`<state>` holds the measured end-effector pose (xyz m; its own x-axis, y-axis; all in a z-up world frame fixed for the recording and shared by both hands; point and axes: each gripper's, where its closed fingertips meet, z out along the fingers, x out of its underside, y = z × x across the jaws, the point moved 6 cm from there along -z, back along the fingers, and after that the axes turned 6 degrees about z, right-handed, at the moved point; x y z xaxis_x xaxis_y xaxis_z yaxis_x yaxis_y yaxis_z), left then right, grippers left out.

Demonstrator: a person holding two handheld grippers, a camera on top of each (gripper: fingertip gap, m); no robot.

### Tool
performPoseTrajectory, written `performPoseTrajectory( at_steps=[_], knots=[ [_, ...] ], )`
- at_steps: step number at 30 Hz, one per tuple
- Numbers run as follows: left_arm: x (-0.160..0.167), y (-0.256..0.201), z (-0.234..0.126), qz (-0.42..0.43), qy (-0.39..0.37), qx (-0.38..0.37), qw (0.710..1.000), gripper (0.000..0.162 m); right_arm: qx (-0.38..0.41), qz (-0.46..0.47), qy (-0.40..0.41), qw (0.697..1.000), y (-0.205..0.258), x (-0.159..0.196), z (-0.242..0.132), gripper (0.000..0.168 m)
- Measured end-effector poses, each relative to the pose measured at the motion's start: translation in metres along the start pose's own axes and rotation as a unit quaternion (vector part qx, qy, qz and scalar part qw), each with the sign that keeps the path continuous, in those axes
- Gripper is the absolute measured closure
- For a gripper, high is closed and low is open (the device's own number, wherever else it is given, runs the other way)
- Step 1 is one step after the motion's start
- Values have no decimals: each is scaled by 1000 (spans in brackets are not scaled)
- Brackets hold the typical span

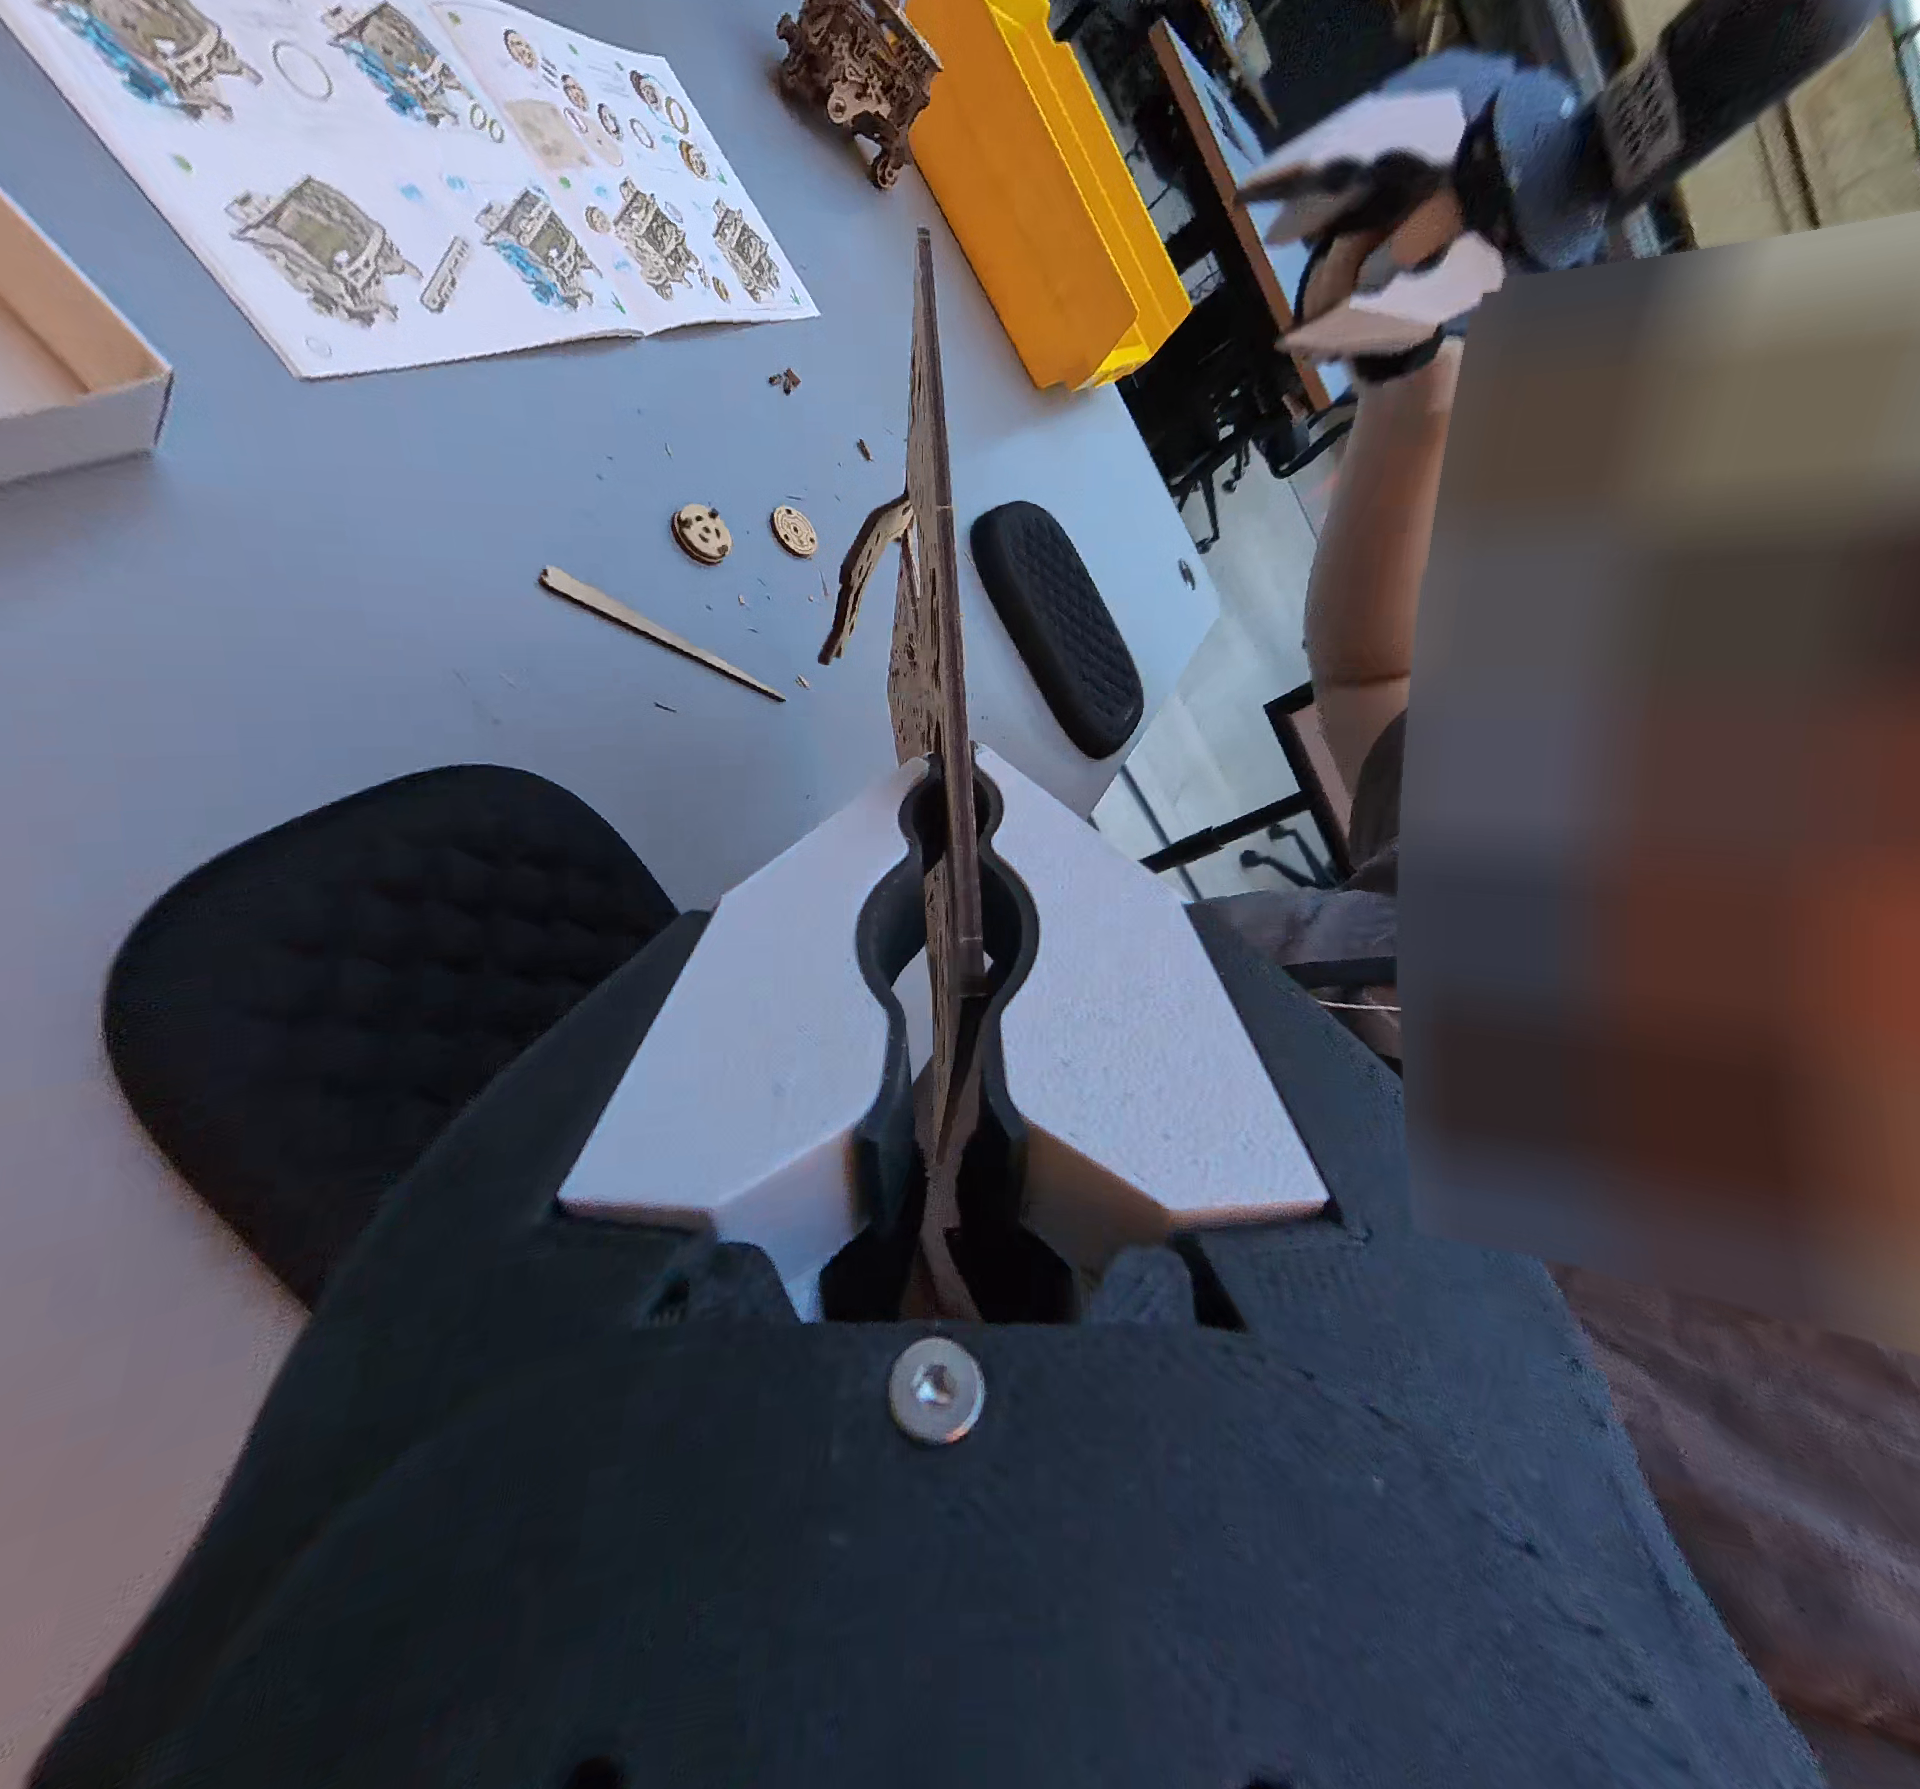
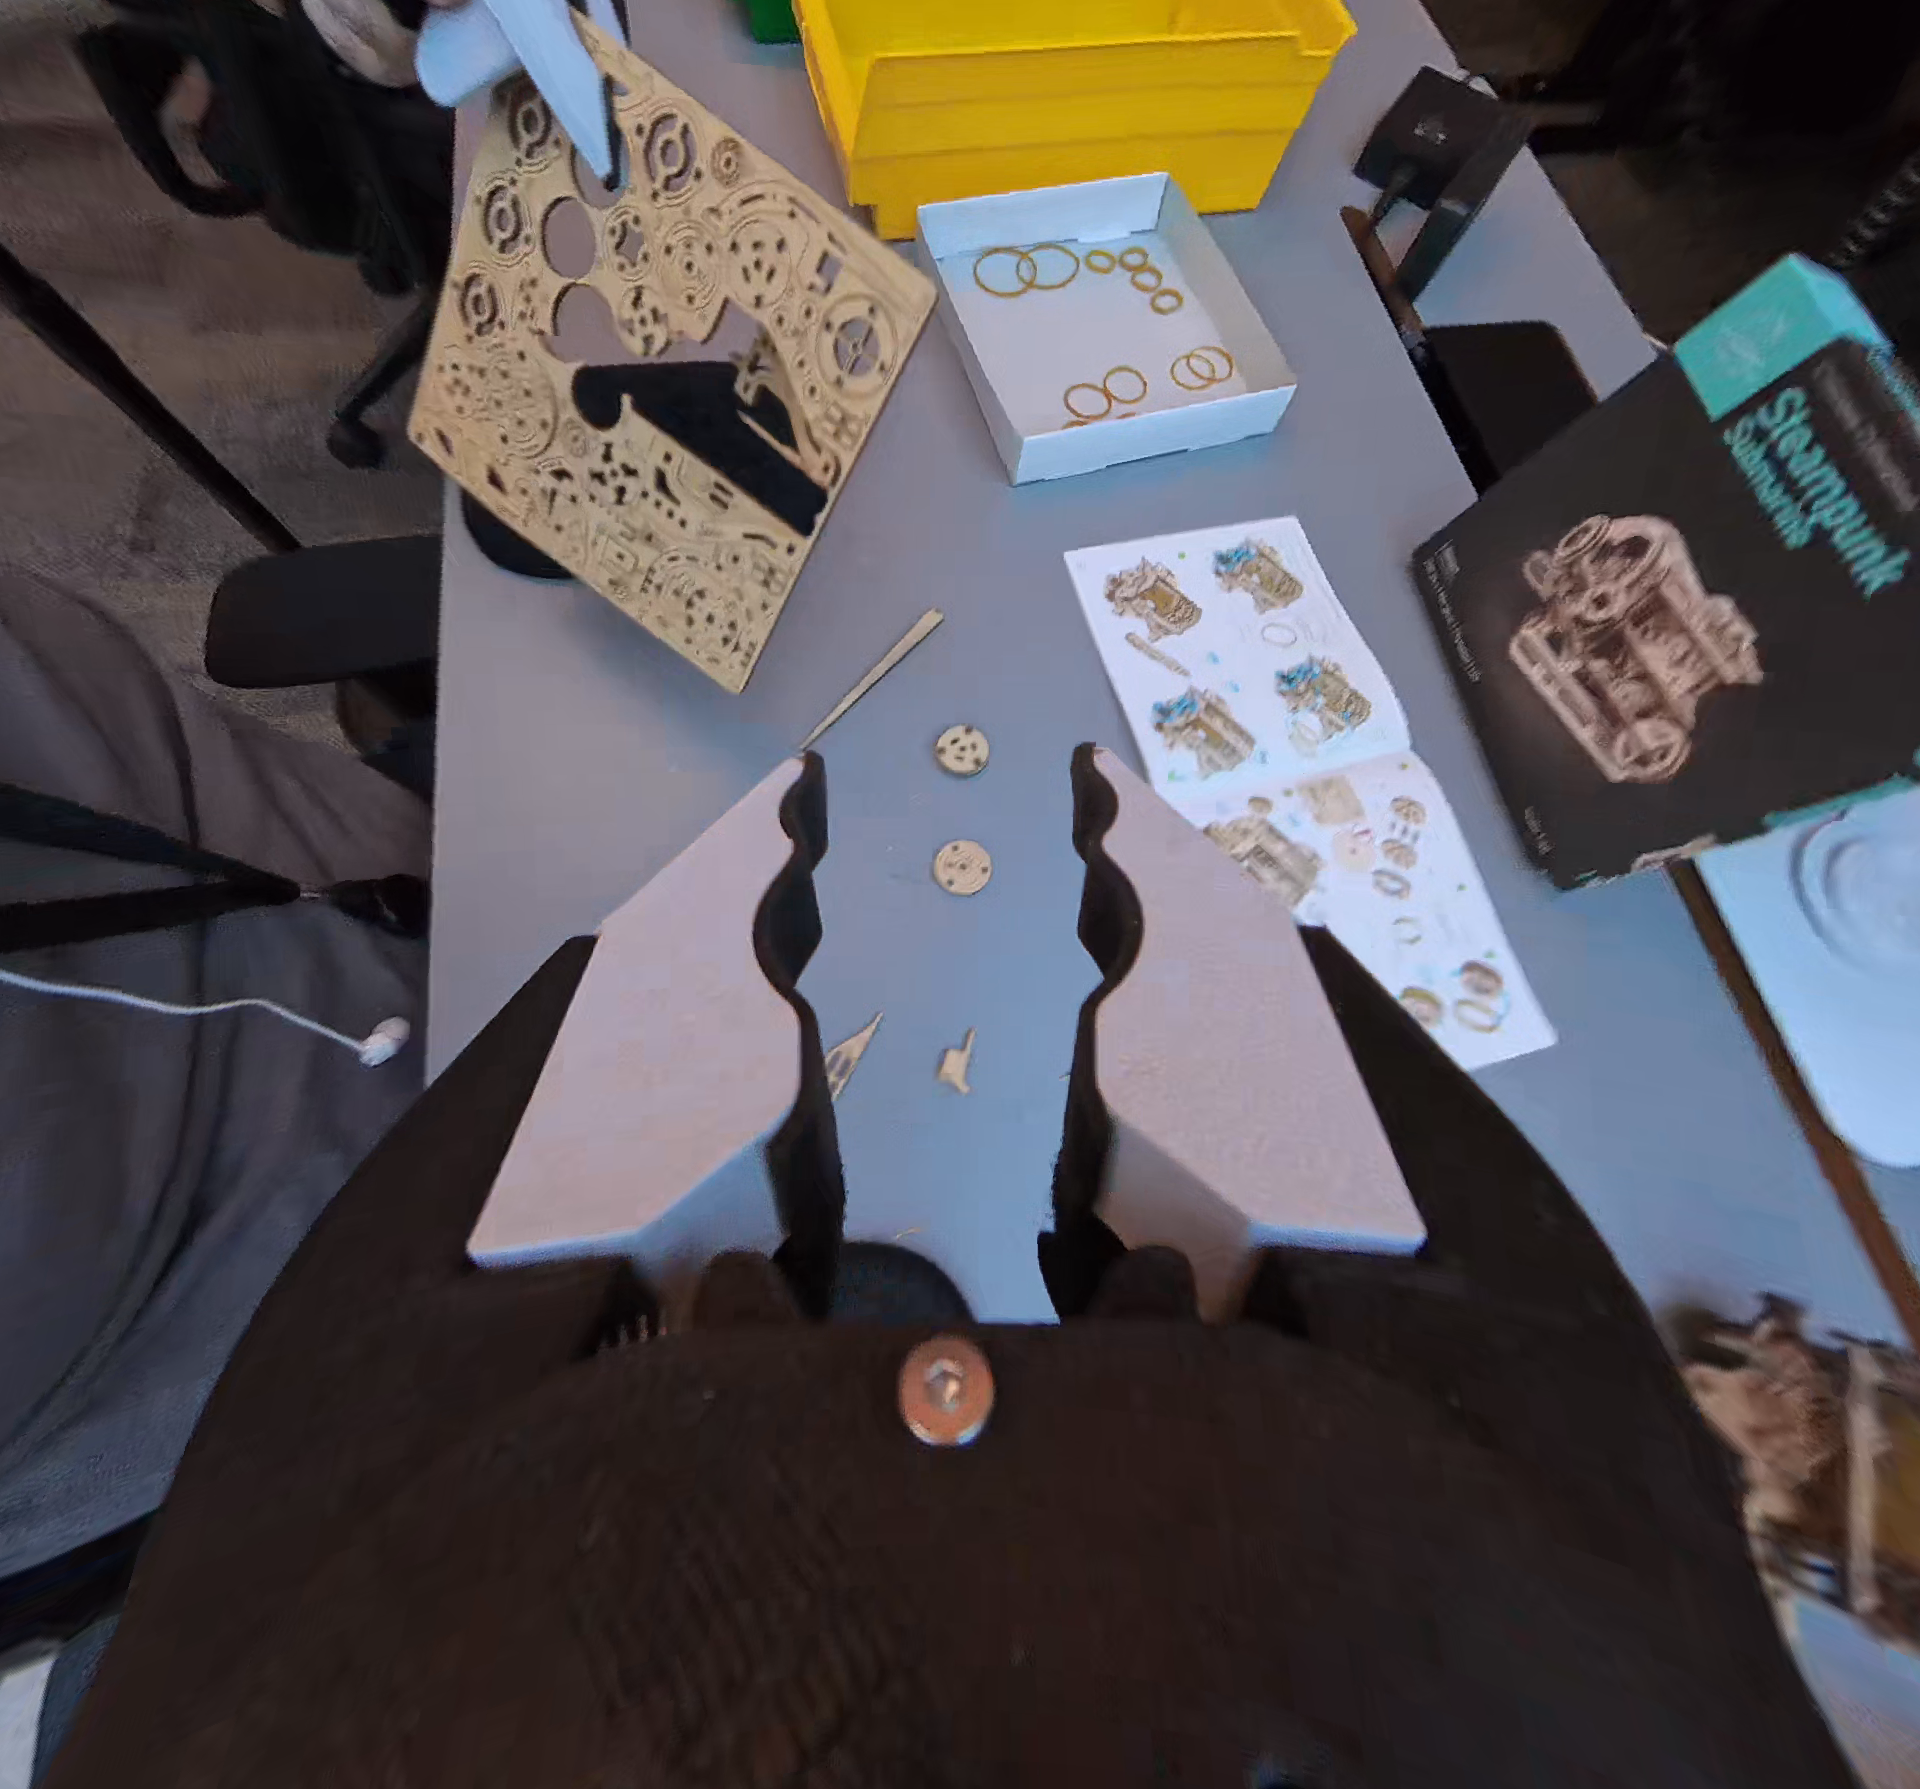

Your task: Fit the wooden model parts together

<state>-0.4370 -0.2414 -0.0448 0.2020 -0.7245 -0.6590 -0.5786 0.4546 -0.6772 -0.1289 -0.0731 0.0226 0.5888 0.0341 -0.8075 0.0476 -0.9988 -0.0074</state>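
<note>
While the left claw (image 1: pixel 951 908) pinches the wooden parts sheet (image 2: pixel 665 368) by one corner and holds it tilted above the tabletop (image 2: pixel 623 752), the right claw (image 2: pixel 945 908) hangs spread and empty over two loose wooden discs (image 2: pixel 961 809). Seen from the right wrist, the discs lie between its fingers toward 12 o'clock, one just beyond the other along the claw's own axis; the sheet stands off at 10 o'clock. The right claw is plainly the nearer, so the likely next move is straight down onto the closer disc, with the fingers either side.
</note>
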Motion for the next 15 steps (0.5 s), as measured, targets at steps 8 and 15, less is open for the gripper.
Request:
performPoseTrajectory(
  at_steps=[8,15],
  knots=[
    [18,0,6,-16,-2,16,1000,162,-23,100,-125,987,105,175,-79,134],
    [18,-15,27,-7,13,27,1000,162,-35,107,20,993,209,268,-75,137]
  ],
)
